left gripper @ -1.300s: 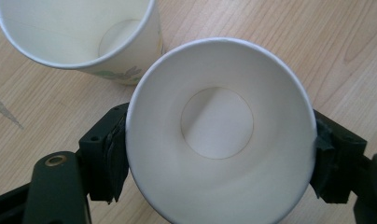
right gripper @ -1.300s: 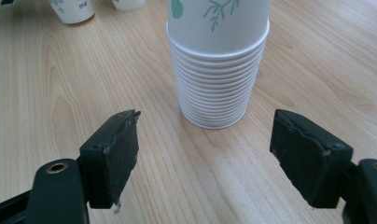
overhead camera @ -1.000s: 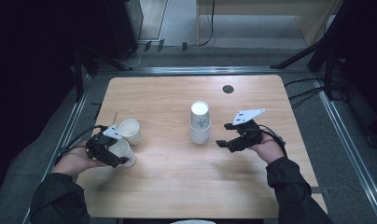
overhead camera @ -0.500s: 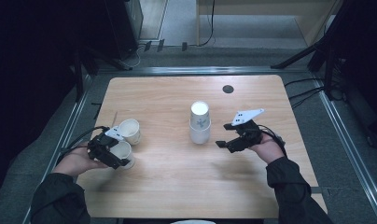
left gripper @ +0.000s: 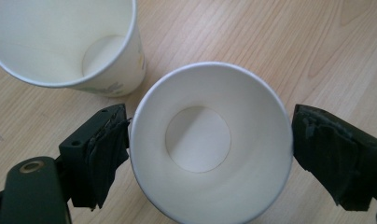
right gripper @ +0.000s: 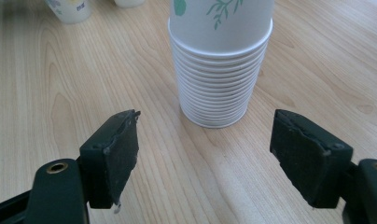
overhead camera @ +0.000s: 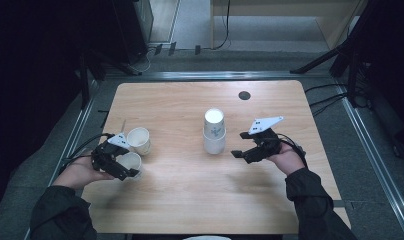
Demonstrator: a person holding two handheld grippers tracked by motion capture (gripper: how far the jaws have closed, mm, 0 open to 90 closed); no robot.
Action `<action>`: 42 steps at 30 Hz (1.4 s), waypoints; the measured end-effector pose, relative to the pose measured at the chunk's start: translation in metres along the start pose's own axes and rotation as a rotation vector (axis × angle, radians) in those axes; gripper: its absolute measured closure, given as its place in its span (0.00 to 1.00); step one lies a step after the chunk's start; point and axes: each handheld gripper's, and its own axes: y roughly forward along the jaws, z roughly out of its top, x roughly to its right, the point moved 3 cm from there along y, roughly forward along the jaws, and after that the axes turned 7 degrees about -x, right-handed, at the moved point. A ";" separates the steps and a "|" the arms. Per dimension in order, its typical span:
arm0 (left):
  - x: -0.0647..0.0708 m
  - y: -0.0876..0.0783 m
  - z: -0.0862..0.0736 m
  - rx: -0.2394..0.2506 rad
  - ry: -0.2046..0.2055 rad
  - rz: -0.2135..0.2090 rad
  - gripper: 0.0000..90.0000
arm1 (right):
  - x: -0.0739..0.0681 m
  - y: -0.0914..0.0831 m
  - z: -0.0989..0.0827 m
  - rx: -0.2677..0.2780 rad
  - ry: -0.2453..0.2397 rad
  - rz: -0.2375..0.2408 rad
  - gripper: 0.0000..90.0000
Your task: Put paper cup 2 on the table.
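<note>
My left tongs point(left gripper: 210, 149) have just been spreading around an upright paper cup point(left gripper: 210, 144) on the table point(overhead camera: 190, 190), pads seemingly barely clear. My right tongs point(right gripper: 205, 154) gape empty near the upside-down cup stack point(right gripper: 219, 60), leaf-printed, no readable writing.

Two cups point(overhead camera: 135, 150) stand left on the table point(overhead camera: 190, 200), cup stack point(overhead camera: 214, 132) centre.

cup between left jaws point(left gripper: 210, 144): matt white paper | jaw pads: rough black | table point(overhead camera: 180, 200): smooth pale wood
</note>
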 end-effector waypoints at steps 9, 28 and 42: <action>0.002 -0.025 0.005 0.102 -0.007 -0.001 0.14 | -0.001 0.001 0.000 -0.006 -0.004 0.007 0.26; 0.016 -0.050 0.051 0.306 -0.075 -0.031 0.14 | -0.005 0.000 -0.005 -0.016 -0.008 -0.001 0.26; 0.028 -0.032 0.085 0.377 -0.118 -0.030 0.16 | -0.007 -0.007 -0.014 -0.024 0.007 -0.016 0.26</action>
